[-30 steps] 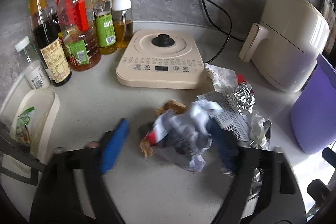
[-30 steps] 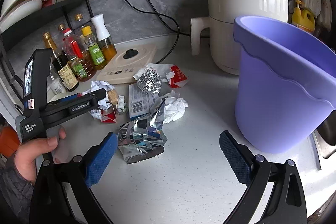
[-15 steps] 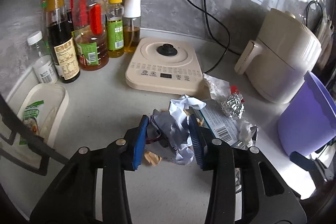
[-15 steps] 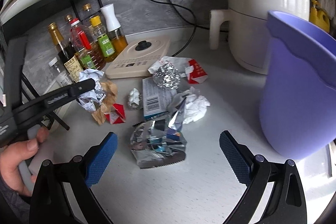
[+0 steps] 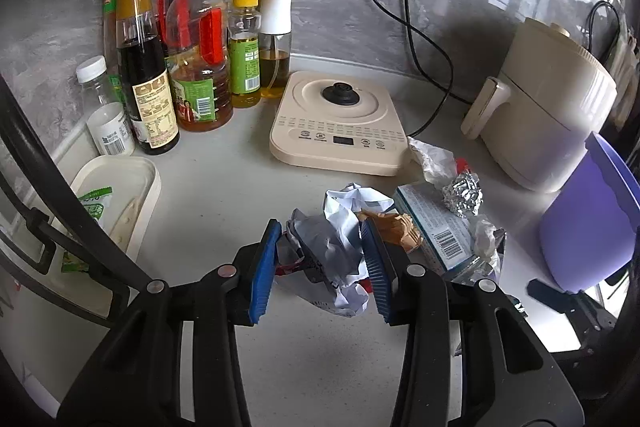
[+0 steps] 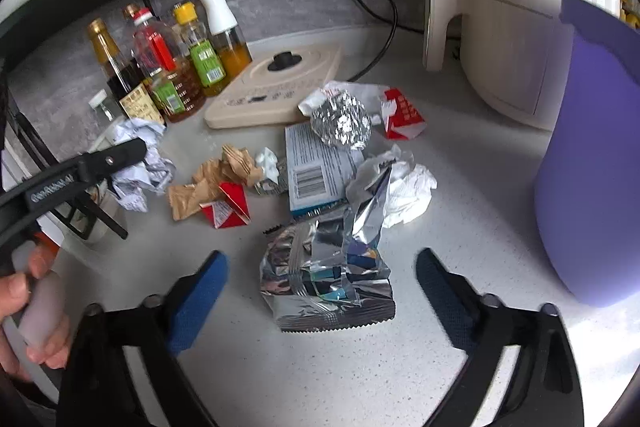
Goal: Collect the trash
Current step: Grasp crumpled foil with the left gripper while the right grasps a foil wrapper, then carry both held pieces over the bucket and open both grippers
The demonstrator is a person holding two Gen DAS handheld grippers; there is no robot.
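My left gripper point(image 5: 320, 265) is shut on a crumpled white-grey paper wad point(image 5: 340, 239), which hangs just above the counter. From the right wrist view the same wad point(image 6: 140, 167) sits in the left gripper's fingertips point(image 6: 132, 149), with a person's hand on the handle. My right gripper point(image 6: 320, 293) hovers low over a crinkled silver foil bag point(image 6: 328, 275). Its jaws are closing, with the bag between them and the blue pads clear of it. A purple bin point(image 6: 592, 167) stands to the right. Brown paper point(image 6: 212, 179), a red carton scrap point(image 6: 226, 209), a printed box point(image 6: 316, 171), a foil ball point(image 6: 340, 121) and white tissue point(image 6: 408, 187) lie around.
Several sauce and oil bottles point(image 5: 196, 67) stand at the back left beside a beige induction cooker point(image 5: 340, 123). A cream air fryer point(image 5: 552, 123) stands behind the bin, with black cables point(image 5: 424, 39) trailing to wall sockets. A white tray point(image 5: 116, 195) and a black rack frame point(image 5: 60, 211) are at left.
The left gripper shut on the crumpled paper wad and lifted it a little. The right gripper came down toward the silver foil bag and its jaws narrowed.
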